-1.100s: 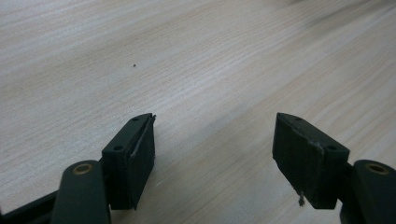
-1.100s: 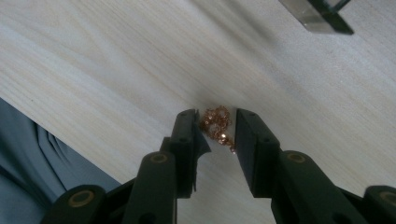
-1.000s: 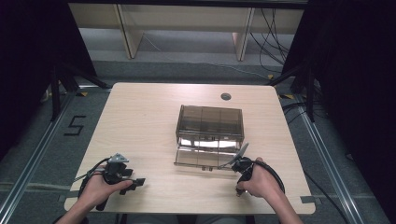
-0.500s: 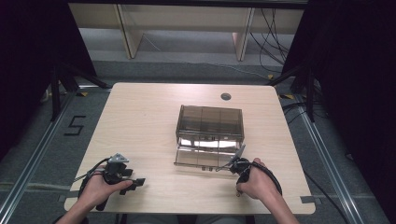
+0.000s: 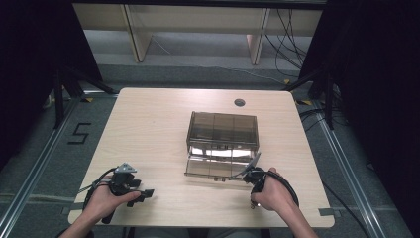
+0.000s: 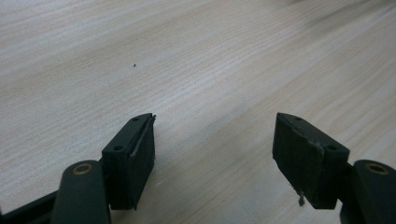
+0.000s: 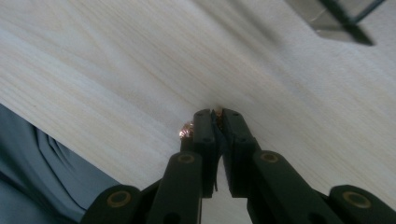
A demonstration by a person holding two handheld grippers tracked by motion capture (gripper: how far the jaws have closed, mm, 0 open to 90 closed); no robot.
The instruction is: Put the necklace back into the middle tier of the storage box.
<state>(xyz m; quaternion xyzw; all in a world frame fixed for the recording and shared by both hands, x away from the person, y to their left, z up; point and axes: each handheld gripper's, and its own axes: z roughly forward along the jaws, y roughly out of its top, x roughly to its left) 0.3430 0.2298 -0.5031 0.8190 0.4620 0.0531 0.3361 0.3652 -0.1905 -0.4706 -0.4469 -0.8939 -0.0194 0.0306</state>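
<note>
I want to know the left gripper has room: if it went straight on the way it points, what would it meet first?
Probably nothing but bare table. The left gripper, jaws open, looks along pale wood with nothing ahead. In the high view it points right along the near edge, toward the right gripper far off; depth is hard to judge.

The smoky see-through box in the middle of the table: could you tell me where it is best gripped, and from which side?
I would take the smoky box by the front edge of its folded-down flap, coming in level from the person's side. That thin panel lies low, facing the right tool, and fits between jaws; the box body looks too broad.
</note>
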